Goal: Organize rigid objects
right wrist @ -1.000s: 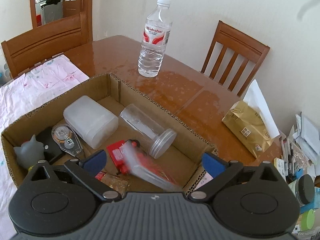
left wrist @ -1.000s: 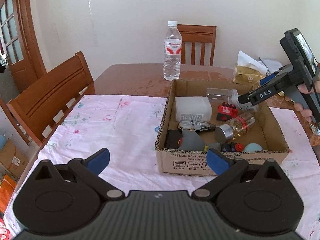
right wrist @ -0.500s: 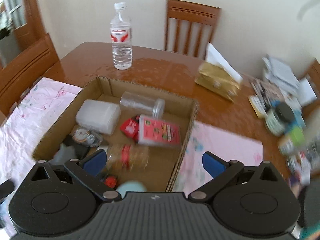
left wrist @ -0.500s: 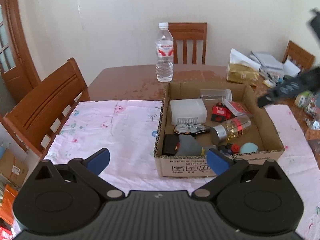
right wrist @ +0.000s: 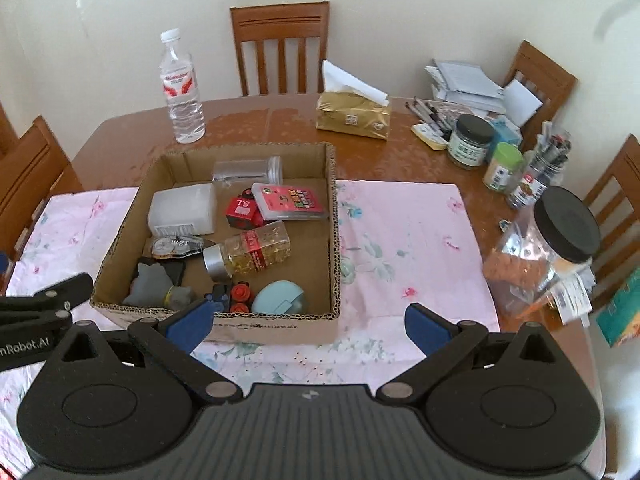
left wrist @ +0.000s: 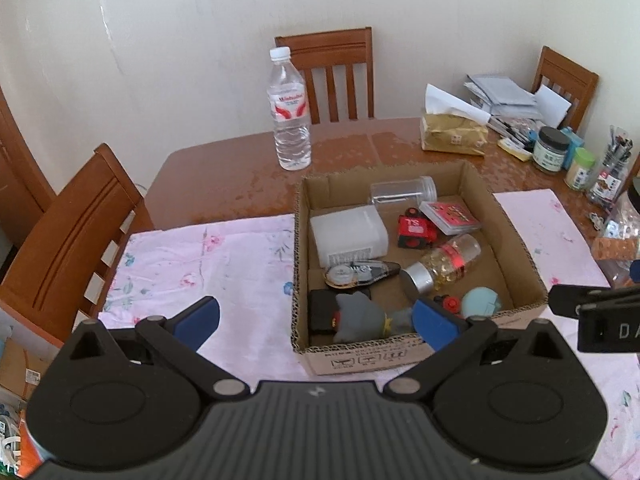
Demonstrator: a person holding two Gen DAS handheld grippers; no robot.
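Both tongs were apart and held nothing. The left tongs [left wrist: 316, 318] hovered over the pink floral cloth [left wrist: 224, 264] at the near edge of the cardboard box [left wrist: 516, 236]. The right tongs [right wrist: 306, 320] hung at the box's near right corner, over the cloth.

Progress, as a judgement: the sorting looked close to done. The small rigid items all lay inside the box, and the cloth around it carried nothing loose. What was left, if anything, I could not tell; the clutter on the desk [right wrist: 260, 120] at 1–3 o'clock might or might not belong to the task.

Count inside the box (right wrist view):
- 1 clear jar, on its side [right wrist: 248, 170], at 12 o'clock
- 1 white plastic case [right wrist: 182, 210], at 10 o'clock
- 1 red card pack [right wrist: 290, 202], at 1 o'clock
- 1 red toy vehicle [right wrist: 242, 212], just left of the pack
- 1 correction tape dispenser [right wrist: 176, 246], at 9 o'clock
- 1 capsule bottle with silver cap [right wrist: 250, 254], centre, on its side
- 1 grey figure [right wrist: 154, 284], at 7 o'clock, lying over a black item I could not identify
- 1 small toy with red wheels [right wrist: 236, 296], at 6 o'clock
- 1 pale blue round case [right wrist: 280, 298], at 5 o'clock

Outside the box: 1 water bottle [right wrist: 182, 88] upright at 11 o'clock, 1 gold tissue pack [right wrist: 354, 118] at 12–1 o'clock, 1 large black-lidded jar [right wrist: 548, 252] at 3 o'clock, 2 smaller jars further back, and a stack of papers.
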